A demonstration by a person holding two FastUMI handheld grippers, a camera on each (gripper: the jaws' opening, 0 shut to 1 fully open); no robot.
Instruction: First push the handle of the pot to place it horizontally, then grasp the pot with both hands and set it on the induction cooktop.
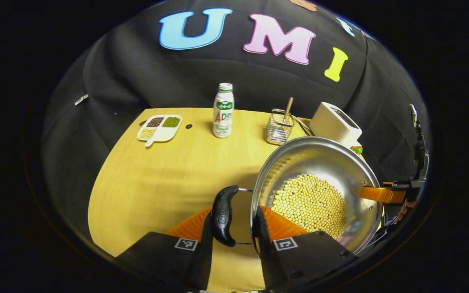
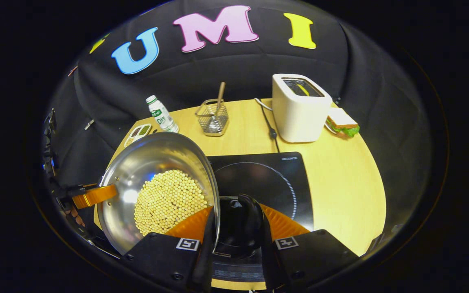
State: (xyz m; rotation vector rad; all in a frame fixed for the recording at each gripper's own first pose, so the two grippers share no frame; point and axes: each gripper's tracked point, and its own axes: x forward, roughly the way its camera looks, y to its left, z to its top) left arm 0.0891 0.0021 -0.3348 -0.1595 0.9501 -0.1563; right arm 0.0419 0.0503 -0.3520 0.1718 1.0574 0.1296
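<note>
The wooden table point(image 2: 340, 195) carries everything, and the black induction cooktop point(image 2: 267, 179) lies flat on it in front of the white toaster point(image 2: 299, 110). The steel pot point(image 1: 320, 162), holding a heap of pale beans point(image 1: 310, 203), is raised between the 2 grippers, its rim overlapping the cooktop's left edge in the right gripper view. The left gripper point(image 1: 232, 228) is clamped on the pot's black side handle point(image 1: 223, 213), 1 finger to either side of it. The right gripper point(image 2: 238, 228) grips the opposite black handle point(image 2: 238, 224) the same way. Farther back stand a wire basket point(image 2: 213, 118) with a wooden stick, a drink bottle point(image 1: 223, 112), a divided dish point(image 1: 159, 127) and a sandwich point(image 2: 342, 122) beside the toaster.
</note>
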